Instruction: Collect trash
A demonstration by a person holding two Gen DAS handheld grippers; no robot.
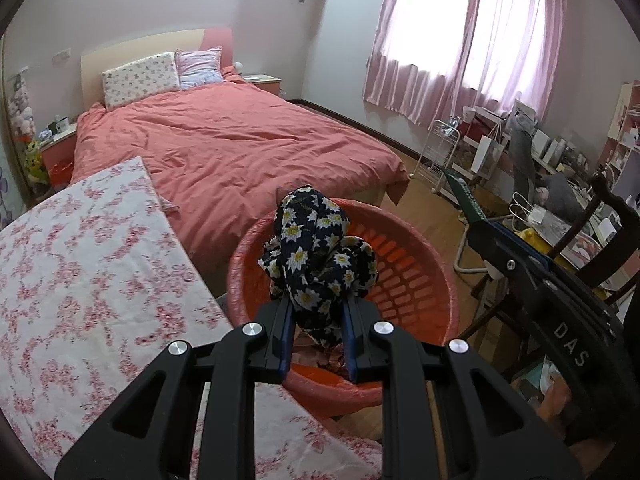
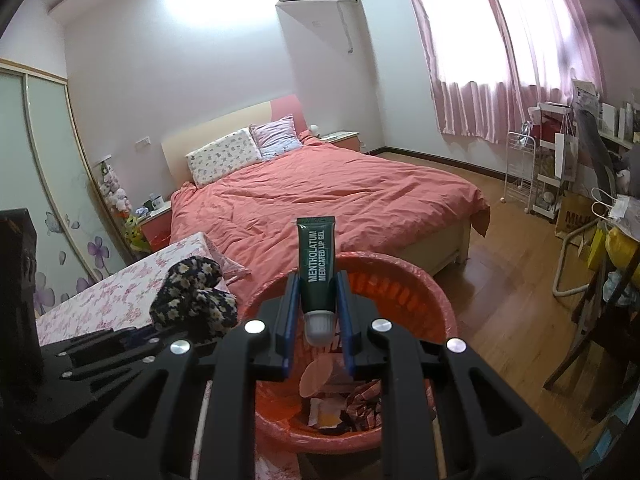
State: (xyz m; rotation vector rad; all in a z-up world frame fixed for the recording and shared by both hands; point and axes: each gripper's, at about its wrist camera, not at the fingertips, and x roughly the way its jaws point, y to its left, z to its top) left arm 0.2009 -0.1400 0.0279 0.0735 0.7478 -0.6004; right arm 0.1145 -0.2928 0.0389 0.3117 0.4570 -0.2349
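Note:
My left gripper (image 1: 316, 304) is shut on a bunched dark cloth with white daisies (image 1: 316, 248), held over the red-orange plastic basket (image 1: 416, 280). My right gripper (image 2: 316, 292) is shut on a dark green lip gel tube (image 2: 317, 264), white cap toward the camera, above the same basket (image 2: 400, 280). In the right wrist view the flowered cloth (image 2: 192, 300) and the left gripper (image 2: 136, 340) appear at the left, beside the basket rim. Wrappers, a checked rag and a clear cup lie in the basket bottom (image 2: 340, 400).
A table with a pink floral cover (image 1: 92, 280) runs along the left, touching the basket. Behind it stands a bed with a coral duvet (image 1: 240, 148). A dark wooden chair (image 1: 600, 240) and a cluttered desk fill the right side. Wood floor (image 2: 500, 280) lies beyond the basket.

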